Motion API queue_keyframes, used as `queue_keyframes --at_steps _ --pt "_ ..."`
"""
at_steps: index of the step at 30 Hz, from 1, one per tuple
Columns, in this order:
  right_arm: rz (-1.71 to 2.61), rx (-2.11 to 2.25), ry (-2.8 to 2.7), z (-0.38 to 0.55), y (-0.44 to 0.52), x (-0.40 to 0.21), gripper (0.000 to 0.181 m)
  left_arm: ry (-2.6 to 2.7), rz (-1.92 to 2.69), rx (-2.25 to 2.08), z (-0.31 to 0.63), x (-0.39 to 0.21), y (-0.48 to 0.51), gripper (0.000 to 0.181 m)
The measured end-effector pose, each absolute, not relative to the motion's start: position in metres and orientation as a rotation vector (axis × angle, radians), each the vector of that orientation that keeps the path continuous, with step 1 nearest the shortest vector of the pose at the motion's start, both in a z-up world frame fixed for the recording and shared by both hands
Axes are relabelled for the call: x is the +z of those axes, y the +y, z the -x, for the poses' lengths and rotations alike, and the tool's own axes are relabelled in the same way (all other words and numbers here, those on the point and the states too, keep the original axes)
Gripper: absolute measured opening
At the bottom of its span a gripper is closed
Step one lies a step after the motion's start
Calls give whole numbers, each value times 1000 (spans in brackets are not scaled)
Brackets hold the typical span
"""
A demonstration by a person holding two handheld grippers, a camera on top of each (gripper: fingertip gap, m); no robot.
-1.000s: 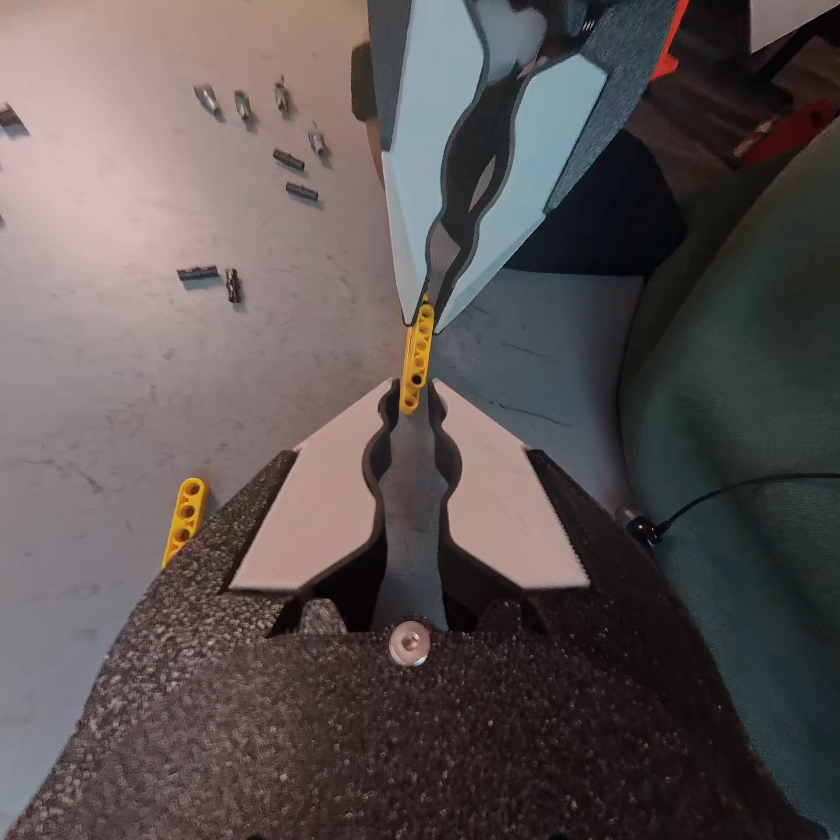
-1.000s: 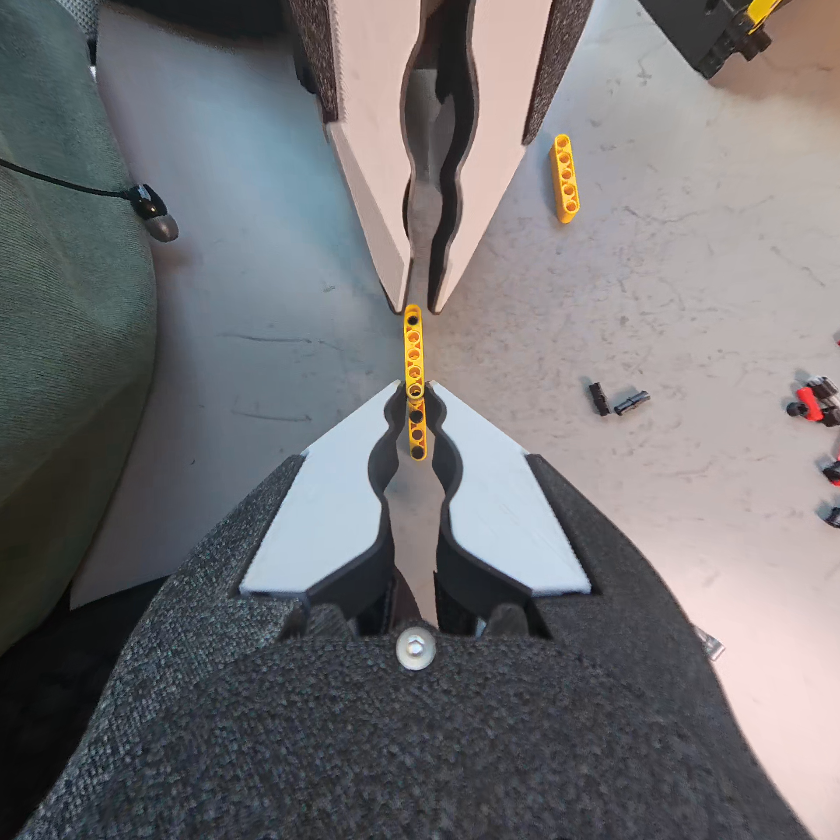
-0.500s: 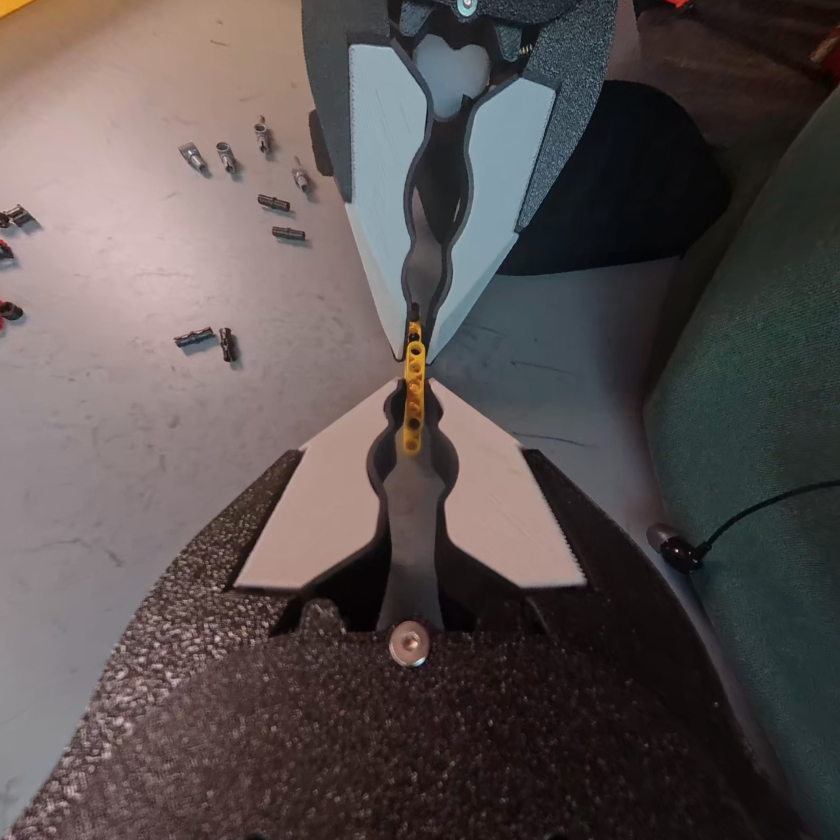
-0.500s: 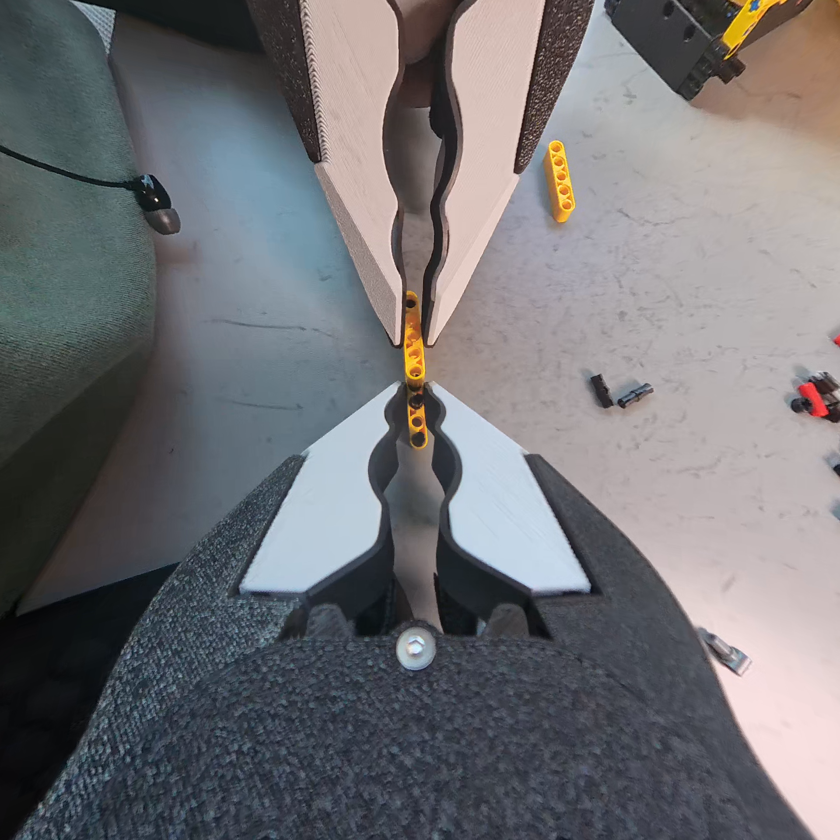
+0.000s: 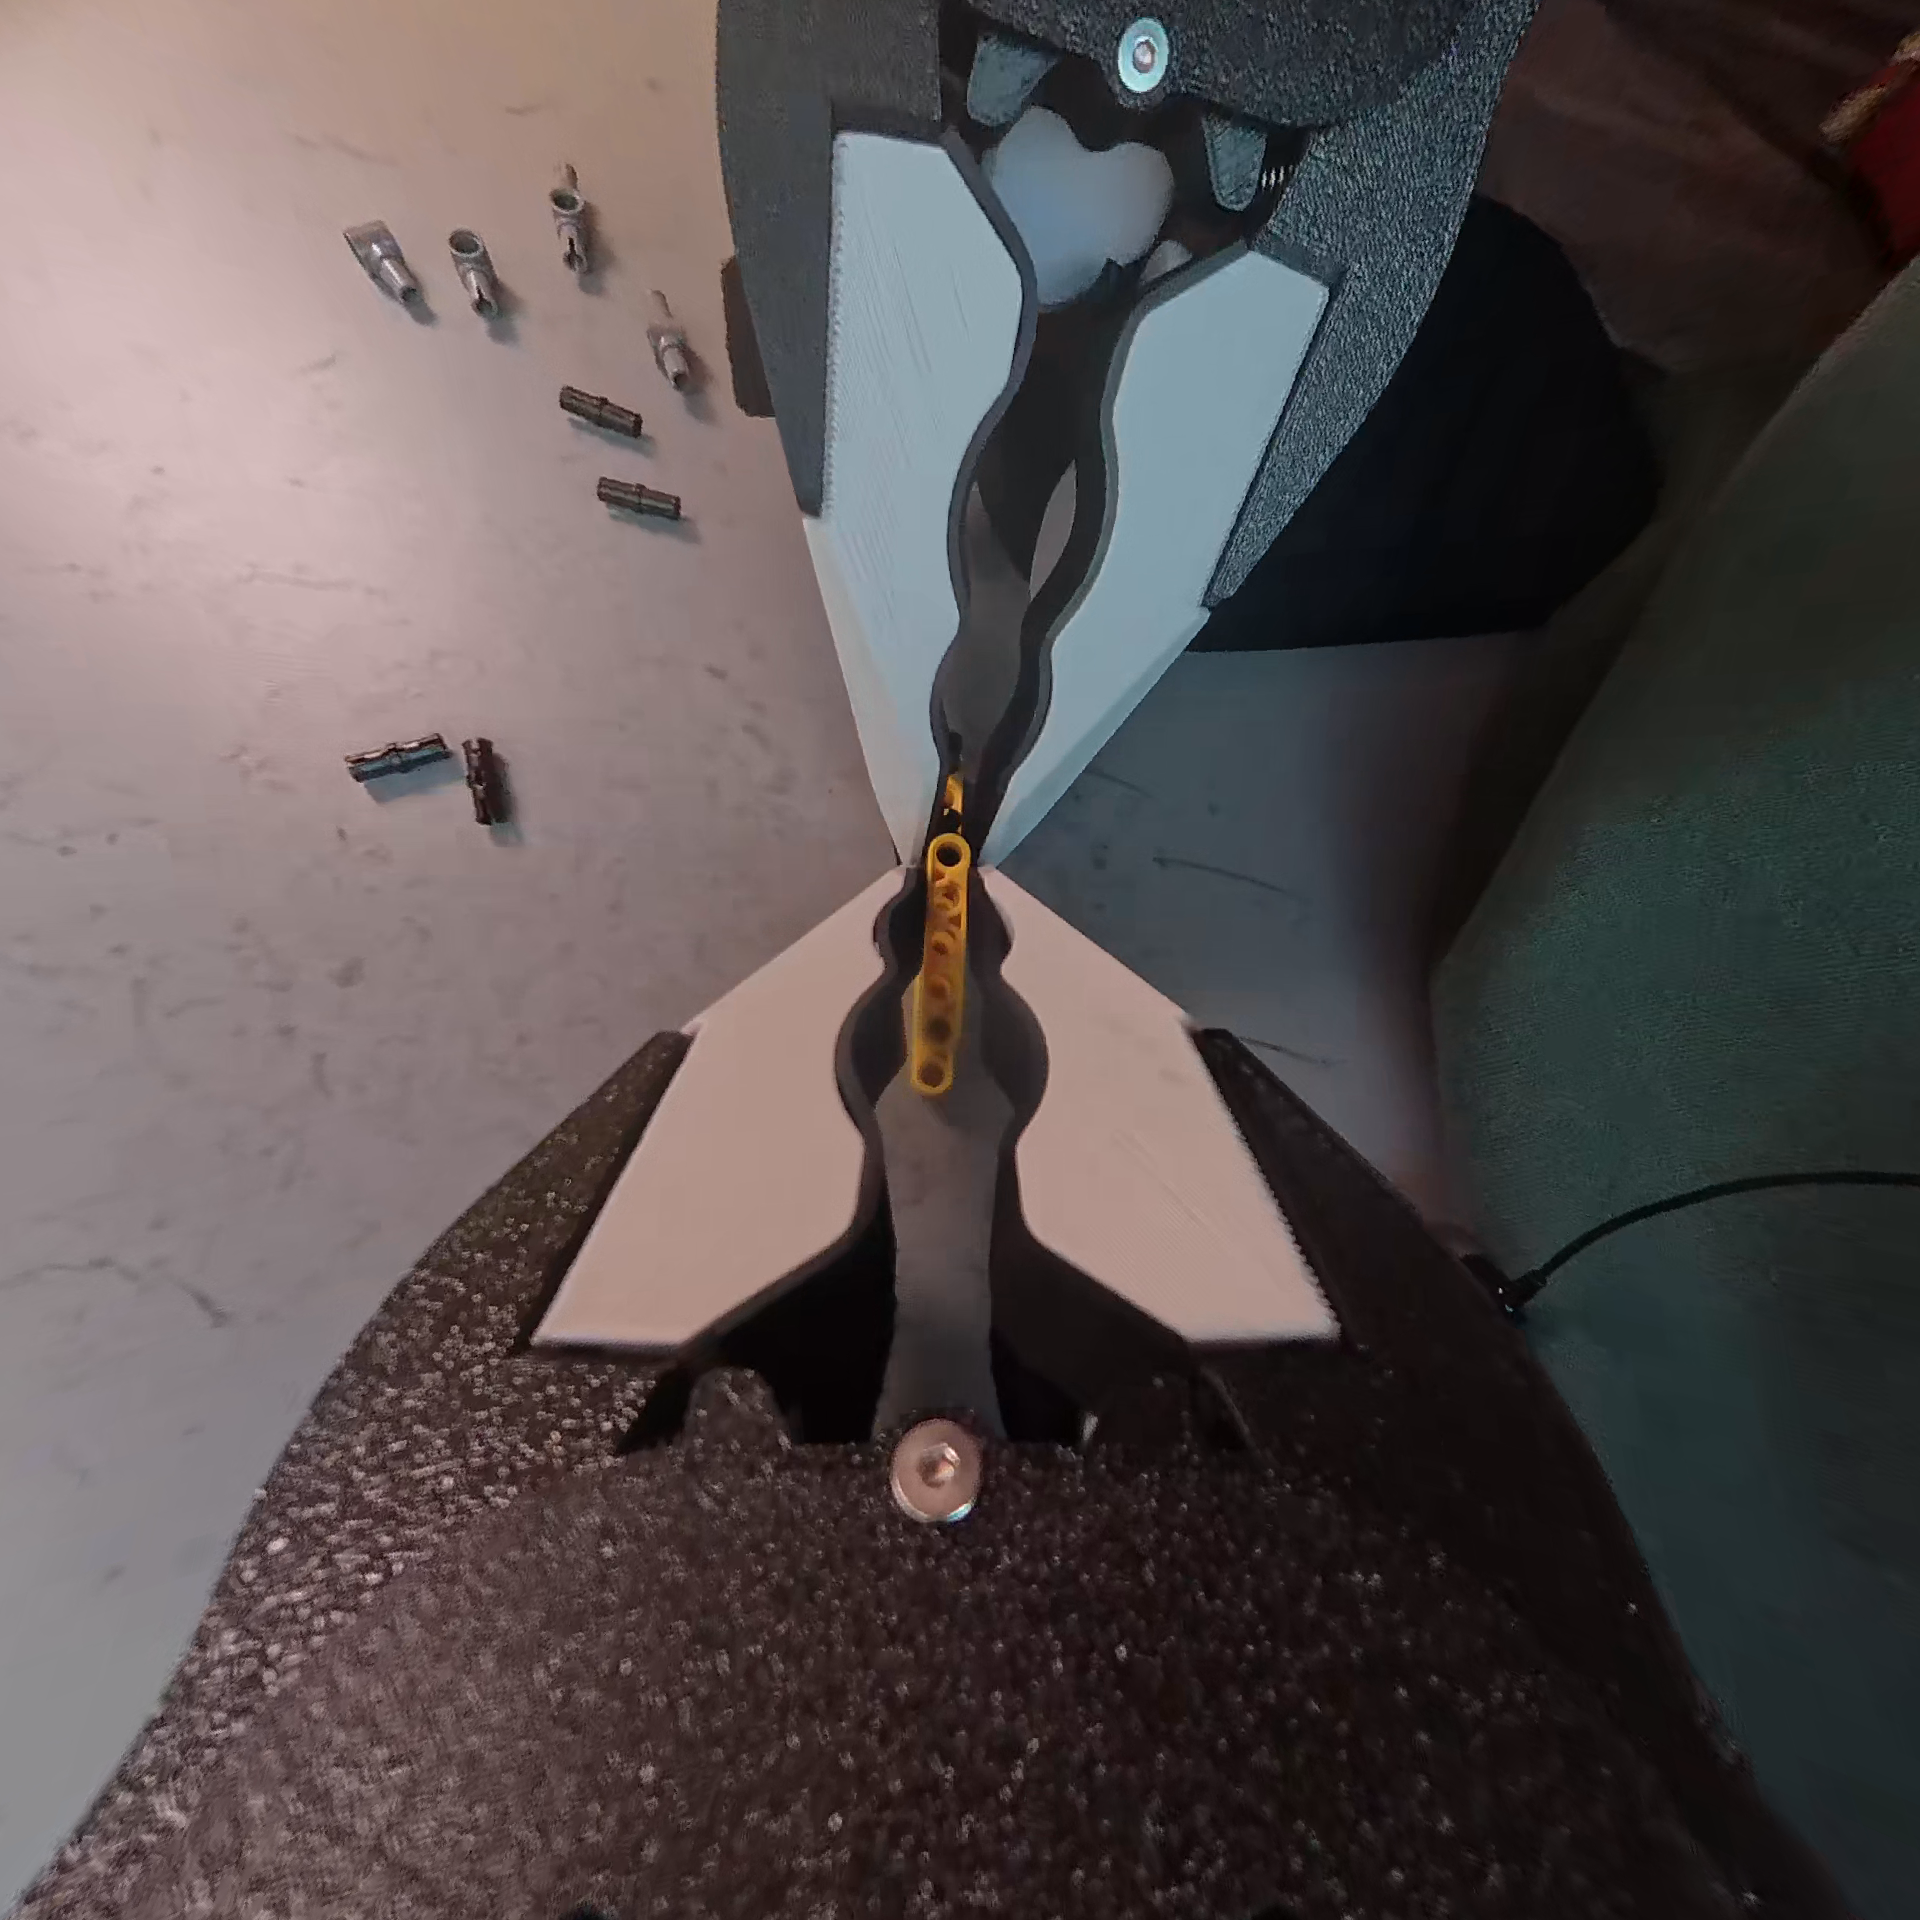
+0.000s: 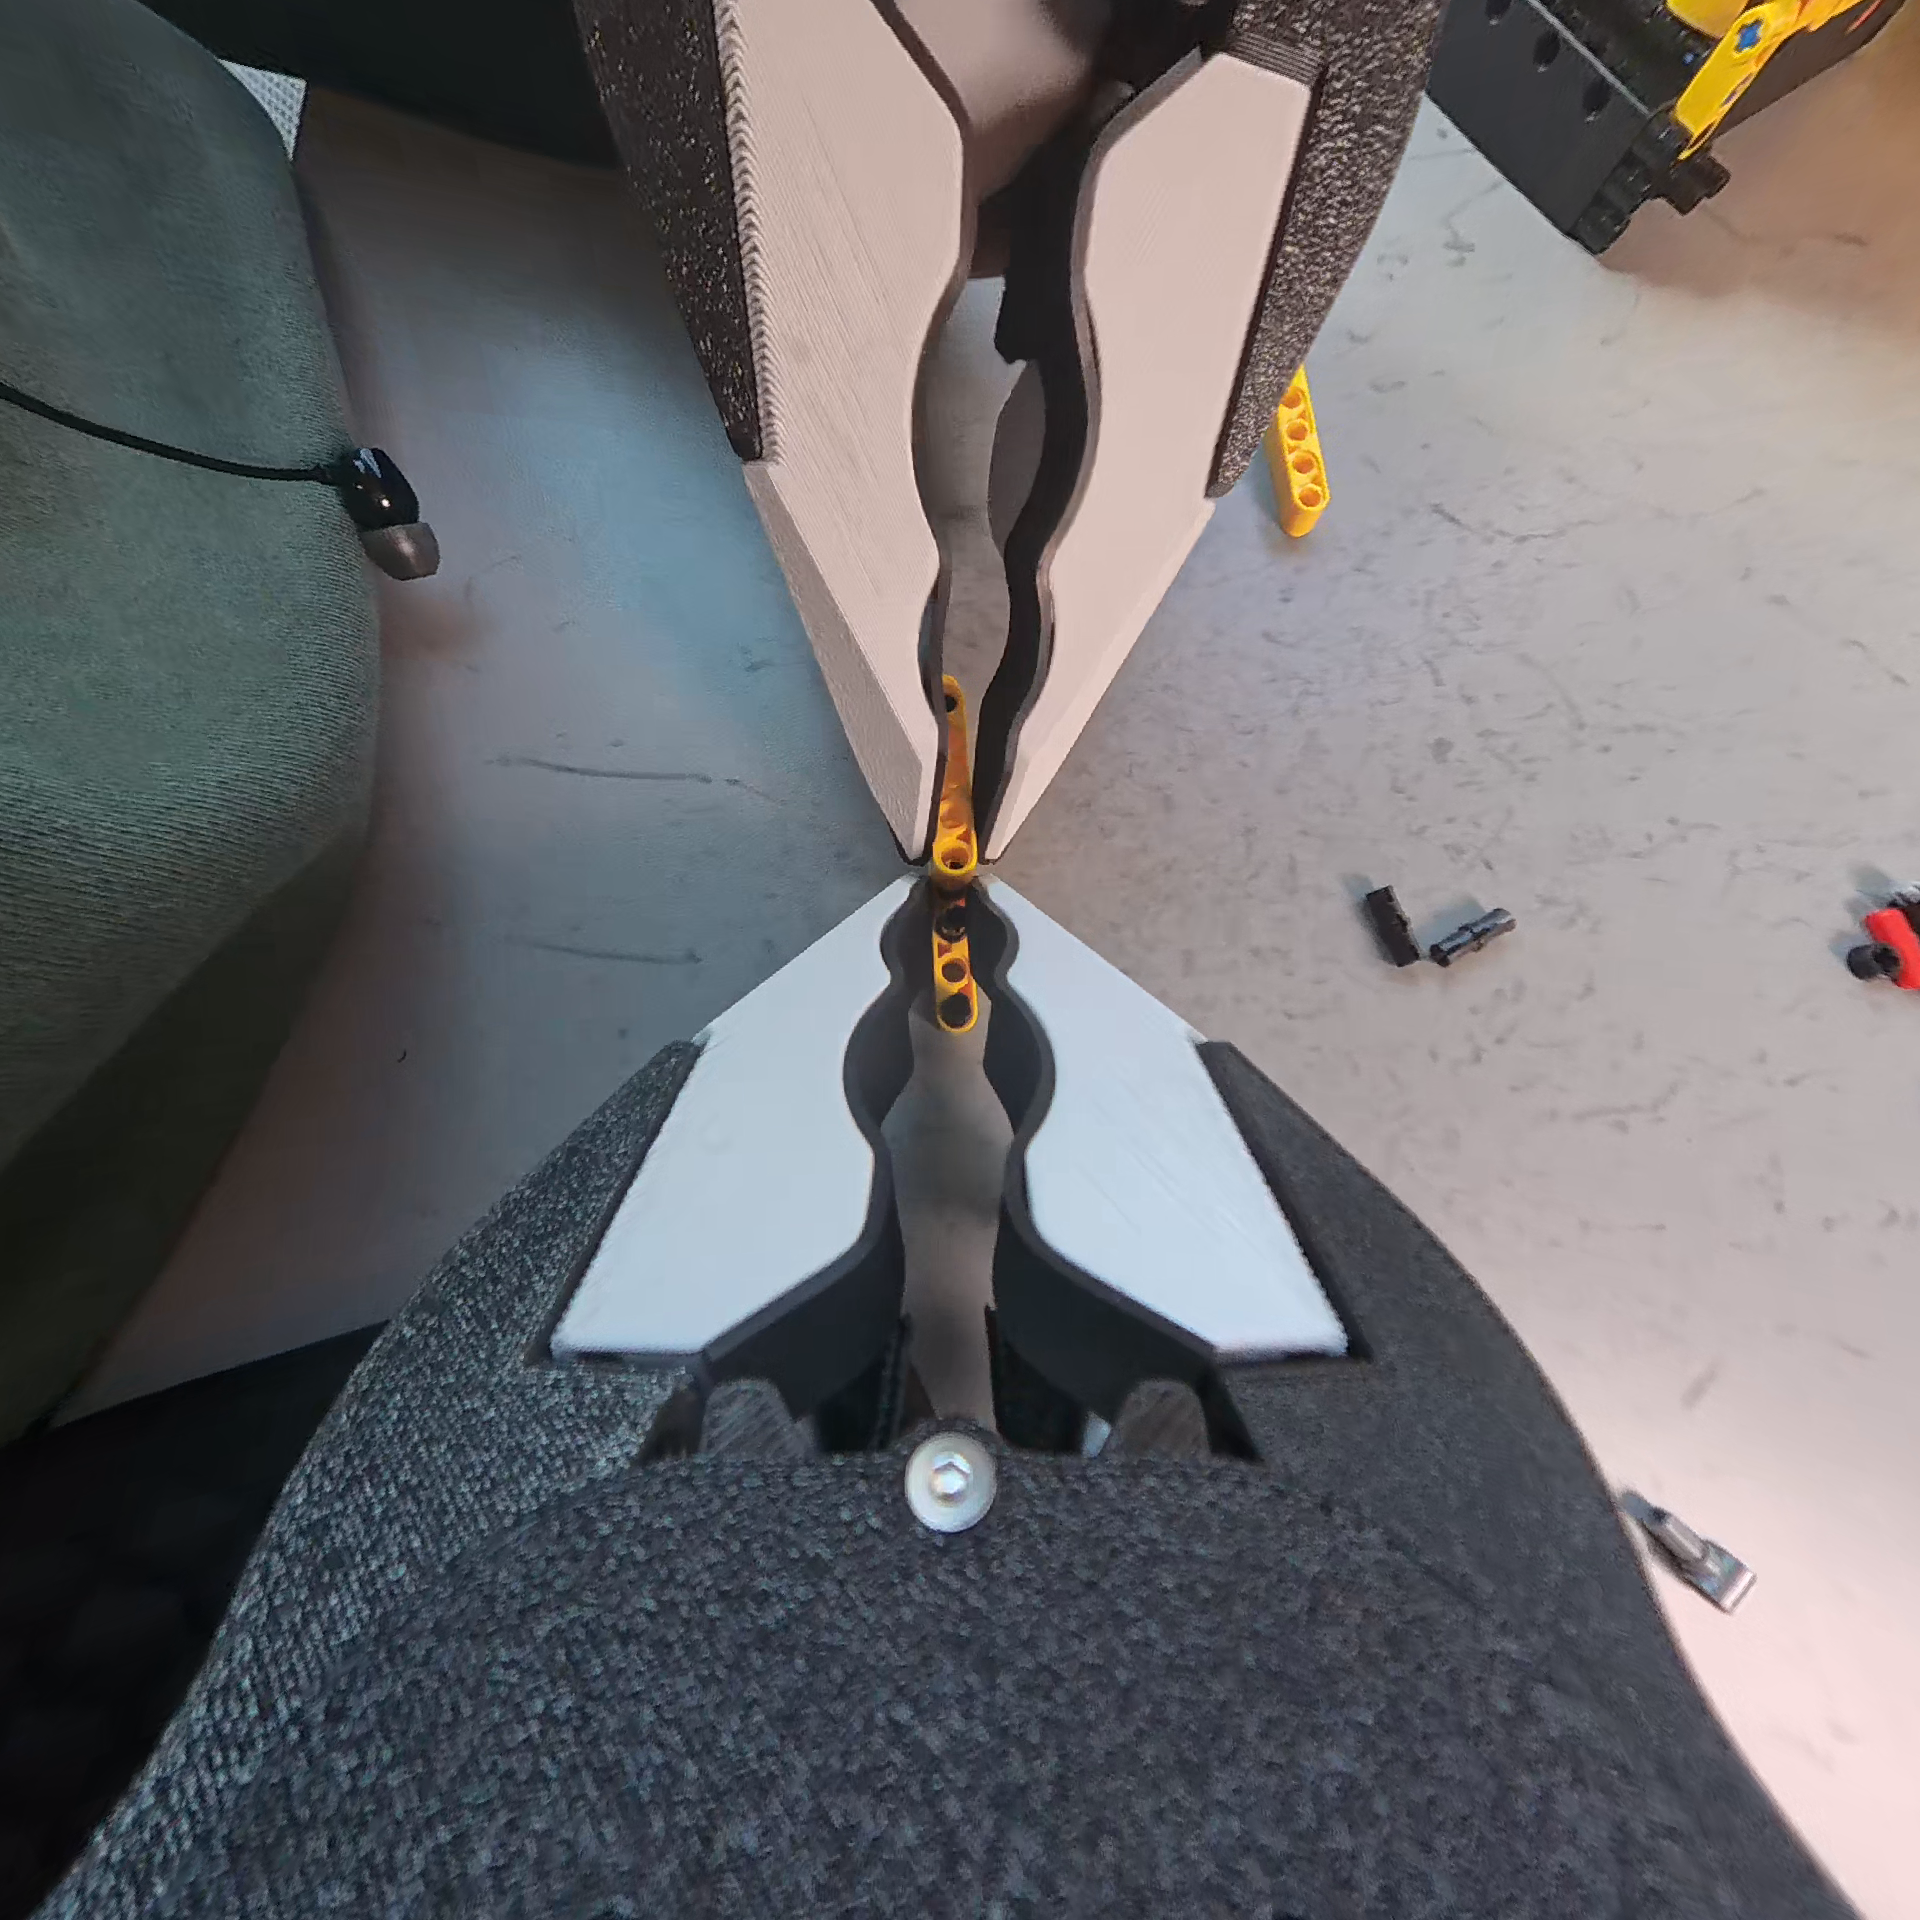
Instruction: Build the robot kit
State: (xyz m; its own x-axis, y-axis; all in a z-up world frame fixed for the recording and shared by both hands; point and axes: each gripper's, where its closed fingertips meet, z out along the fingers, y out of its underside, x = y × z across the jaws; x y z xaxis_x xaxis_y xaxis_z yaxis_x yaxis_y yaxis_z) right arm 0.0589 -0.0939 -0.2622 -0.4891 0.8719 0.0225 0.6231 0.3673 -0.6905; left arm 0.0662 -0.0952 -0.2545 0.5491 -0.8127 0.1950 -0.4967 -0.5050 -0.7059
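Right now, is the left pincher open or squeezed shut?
Shut. The left gripper has its fingertips pinched onto a yellow holed beam, with only that thin beam between them.

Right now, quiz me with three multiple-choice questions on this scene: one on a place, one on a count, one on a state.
1. The loose yellow beam lies: A on the table; B on a plate; C in a box.
2. Grey pins in the left wrist view: A two; B four; C seven.
3. The left gripper and right gripper are: A both open; B both shut on yellow beams; C one open.
Key: A, it rests on bare tabletop; B, four lie loosely clustered; B, each clamps a beam, tip to tip.
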Motion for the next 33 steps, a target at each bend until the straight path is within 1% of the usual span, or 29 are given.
queue_keyframes --at_steps 10,14,17,19,20,21,23,27,30,33 --pt "1287 860 -2255 -60 -96 -263 7 1292 2280 -531 -66 -263 -99 7" --pt "1268 869 -2215 -62 -93 -256 16 1275 2274 -563 -67 -263 -99 7" --pt "1298 931 -2191 -65 -94 -245 13 1217 2215 -576 -72 -262 -95 7" --pt "1288 874 -2198 -67 -91 -246 13 1211 2162 -554 -73 -262 -94 7" --pt "1291 846 -2207 -68 -90 -249 13 1202 2158 -534 -70 -261 -93 11" --pt "1295 836 -2211 -69 -91 -250 13 1189 2153 -529 -67 -259 -93 21" --pt "1308 836 -2213 -70 -92 -252 14 1155 2125 -564 -62 -249 -95 24" --pt "1300 822 -2189 -65 -93 -249 16 1107 2100 -570 -51 -246 -101 19" --pt "1305 823 -2201 -58 -96 -249 15 1089 2111 -584 -52 -253 -102 7" --pt "1334 785 -2245 -55 -97 -257 8 1112 2105 -592 -55 -256 -104 7"
